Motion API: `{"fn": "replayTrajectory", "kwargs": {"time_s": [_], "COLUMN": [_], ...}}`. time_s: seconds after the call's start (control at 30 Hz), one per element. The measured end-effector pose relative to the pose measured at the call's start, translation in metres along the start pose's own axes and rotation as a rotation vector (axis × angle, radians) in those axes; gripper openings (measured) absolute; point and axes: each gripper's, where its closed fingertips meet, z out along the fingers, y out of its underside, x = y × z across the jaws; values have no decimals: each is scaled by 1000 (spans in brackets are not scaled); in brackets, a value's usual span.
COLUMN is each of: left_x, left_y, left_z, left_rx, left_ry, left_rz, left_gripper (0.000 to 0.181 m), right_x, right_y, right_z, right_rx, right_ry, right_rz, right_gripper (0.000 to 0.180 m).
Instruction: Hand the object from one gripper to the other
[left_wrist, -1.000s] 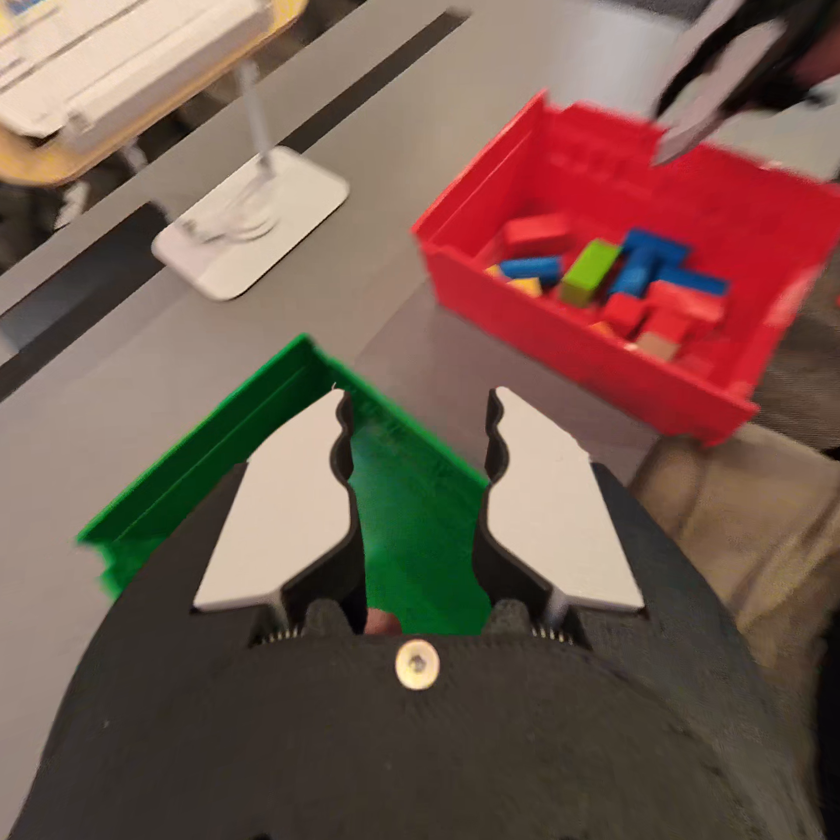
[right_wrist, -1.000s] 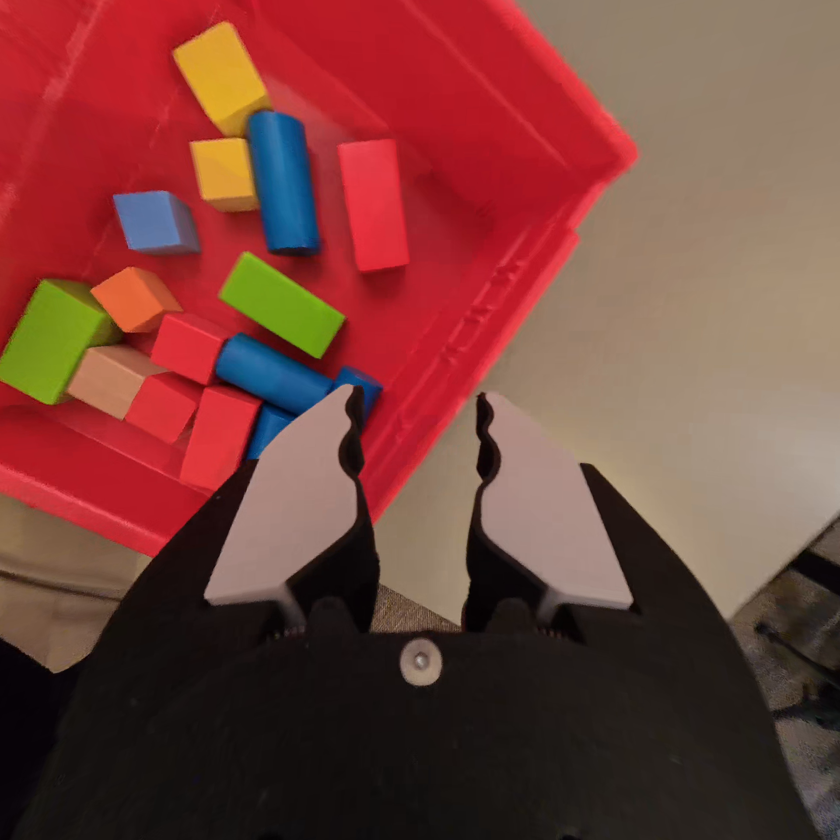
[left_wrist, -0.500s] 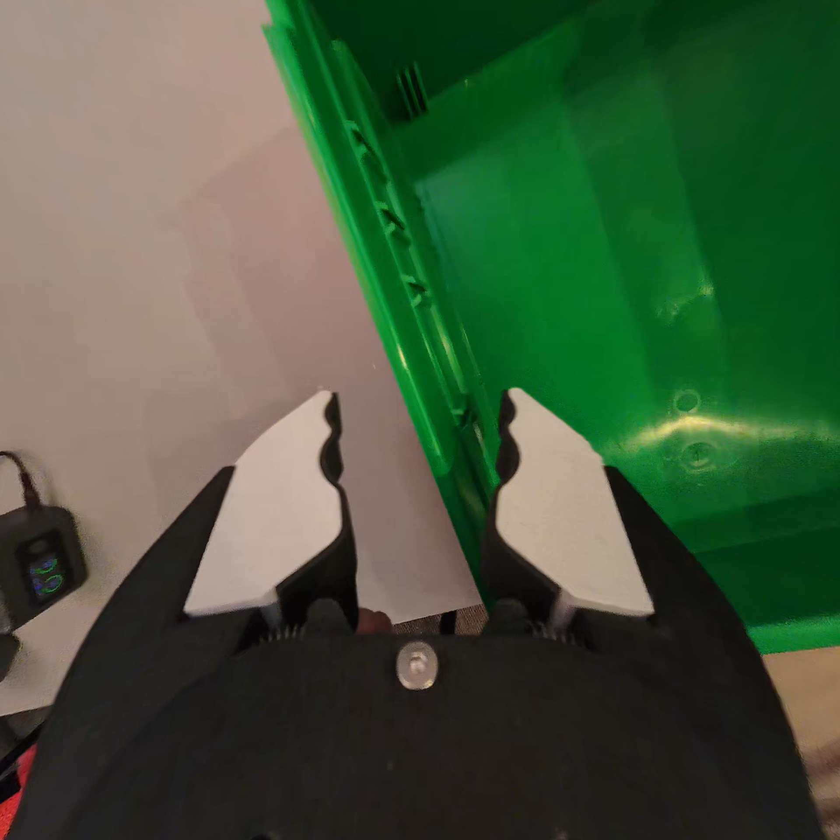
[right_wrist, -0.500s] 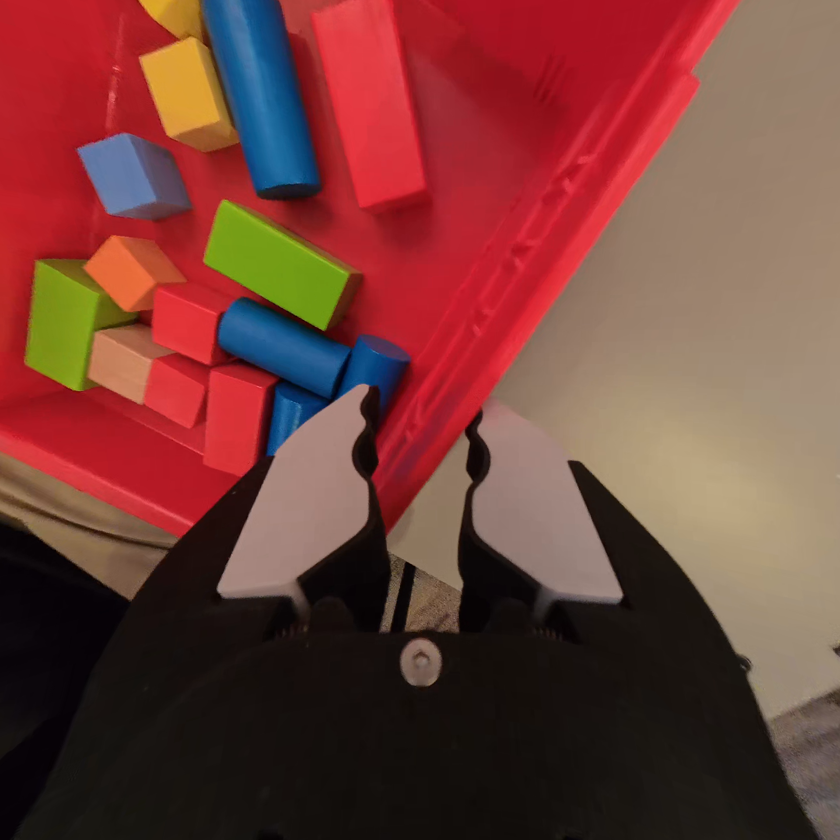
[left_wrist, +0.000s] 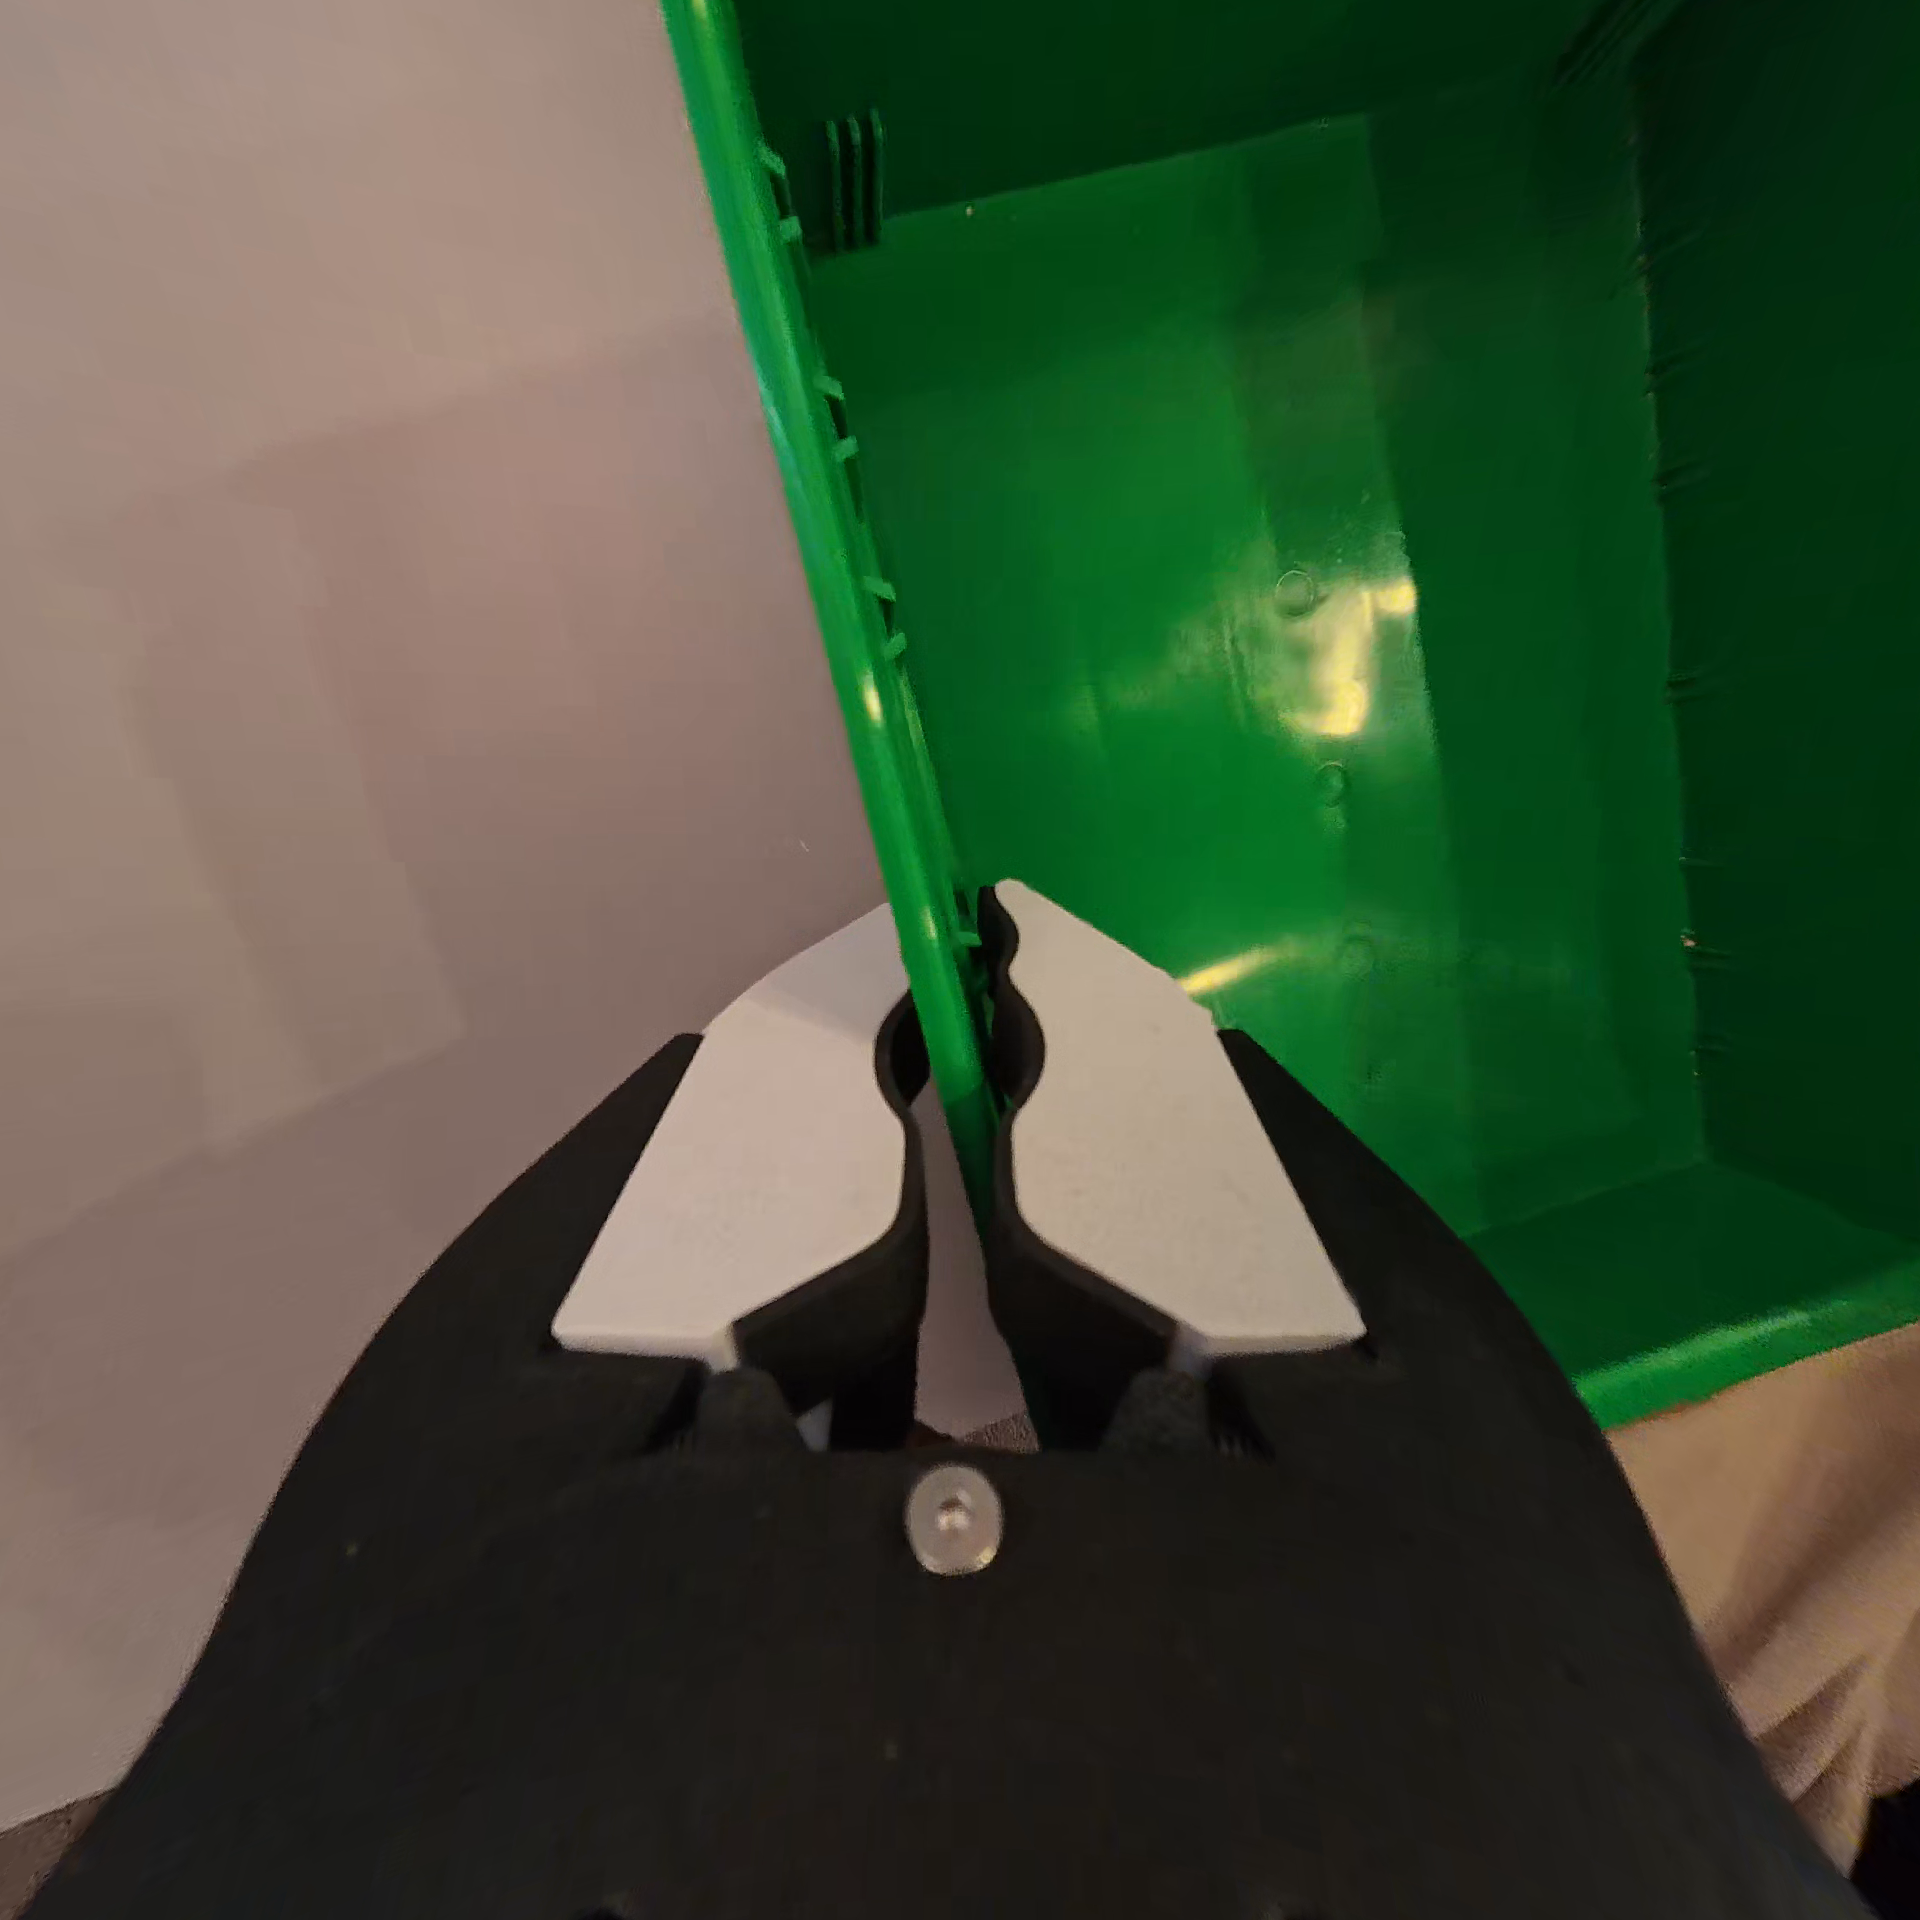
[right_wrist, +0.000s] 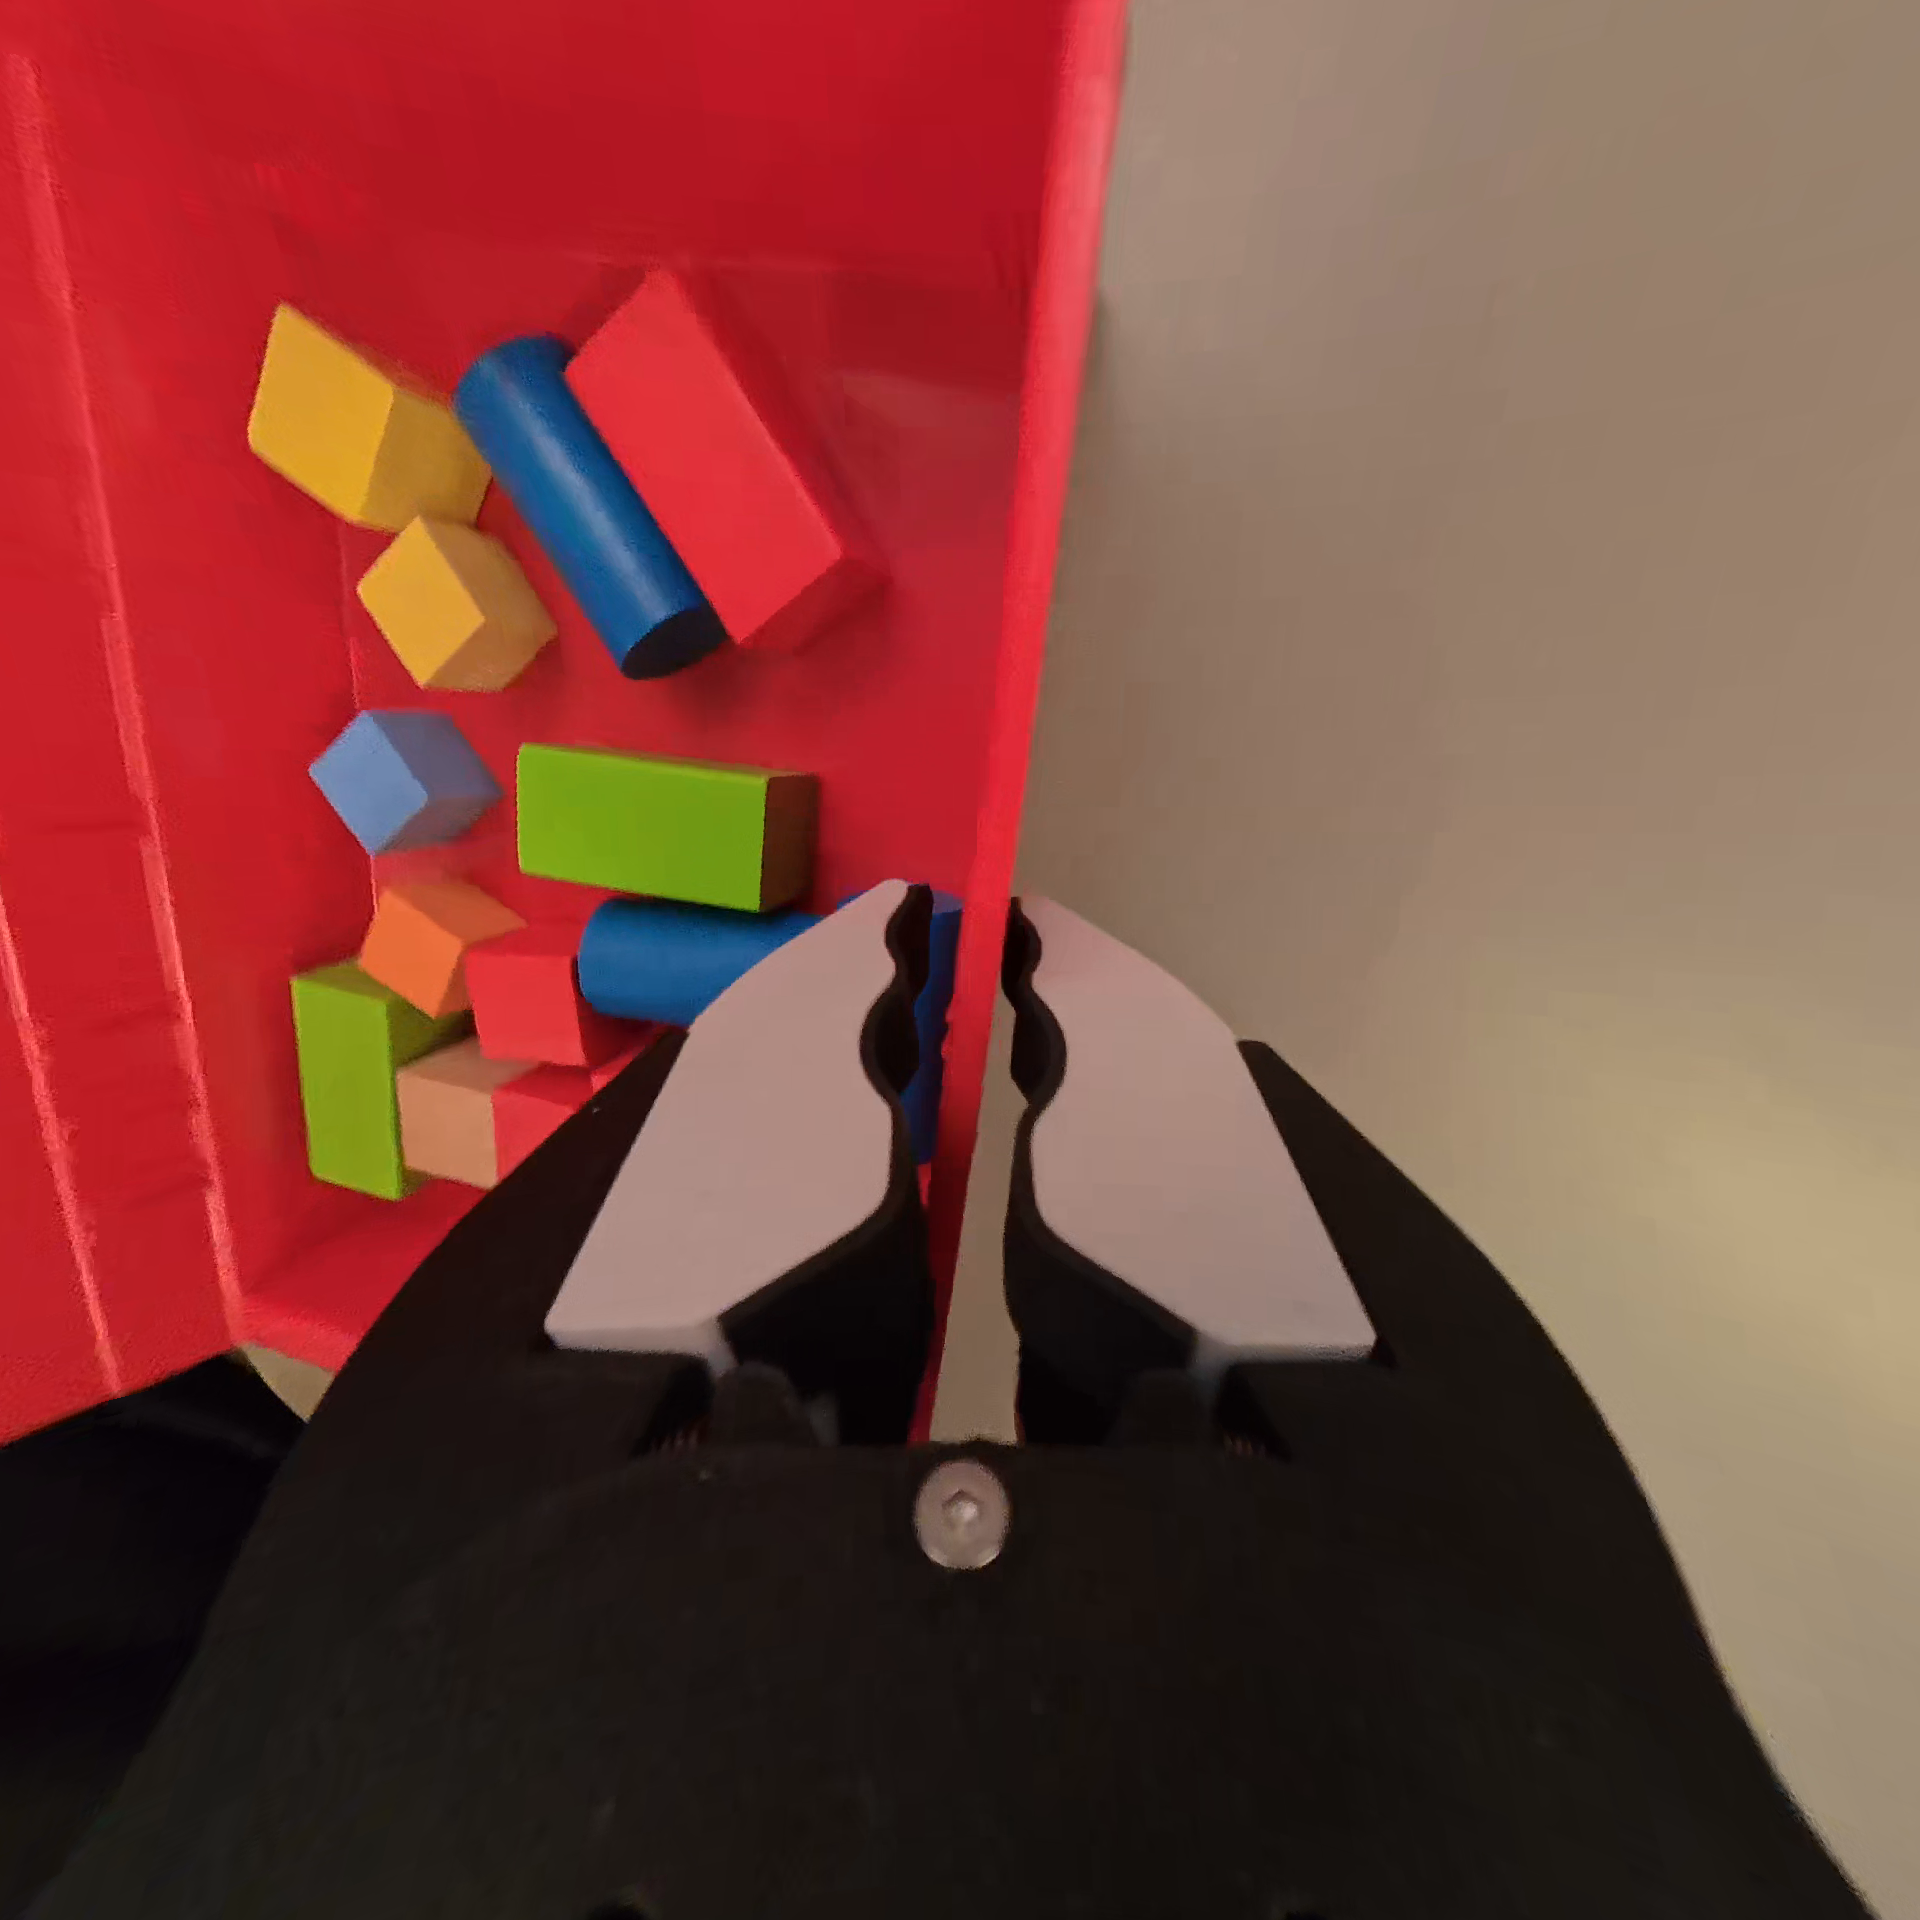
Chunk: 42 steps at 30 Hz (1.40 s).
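Right wrist view, blocks (right_wrist: 665, 826) in red bin (right_wrist: 1049, 520)

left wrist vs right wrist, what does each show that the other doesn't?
Left wrist only: an empty green bin, the left gripper closed on its side wall.
Right wrist only: a red bin holding coloured blocks, among them a green block and a blue cylinder, with the right gripper astride its side wall.
Both: a pale tabletop beside the bin.

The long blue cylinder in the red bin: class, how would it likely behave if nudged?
The long blue cylinder lies on its side, so it would probably roll. The red block touching it may stop it. It looks like rigid painted wood, unlikely to bend.
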Motion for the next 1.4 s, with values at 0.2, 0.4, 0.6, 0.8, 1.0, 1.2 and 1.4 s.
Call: {"fn": "replayTrajectory", "kwargs": {"time_s": [0.2,0.4,0.6,0.8,1.0,1.2,1.4], "left_x": [-8,-4,8,17,29,35,39], "left_y": [-5,-7,-12,-17,-27,-37,-49], "left_z": [-28,-58,-96,-131,-157,-171,-176], "left_rx": [91,184,279,356,407,453,478], "left_ry": [-52,-53,-20,-14,-28,-8,12], "left_rz": [1,45,23,16,57,72,82], "left_gripper": [6,6,6,6,7,7,8], "right_x": [-9,-27,-43,-107,-125,-118,-138], "right_y": [-4,-16,-37,-63,-33,21,53], "right_z": [14,22,28,26,22,19,19], "right_rx": [-87,-94,-52,19,-144,-371,-478], "right_ry": [20,-135,-228,-628,-602,-465,-503], "right_rz": [-59,41,83,174,-12,-146,-148], "right_gripper": [8,12,18,64,58,47,53]}}
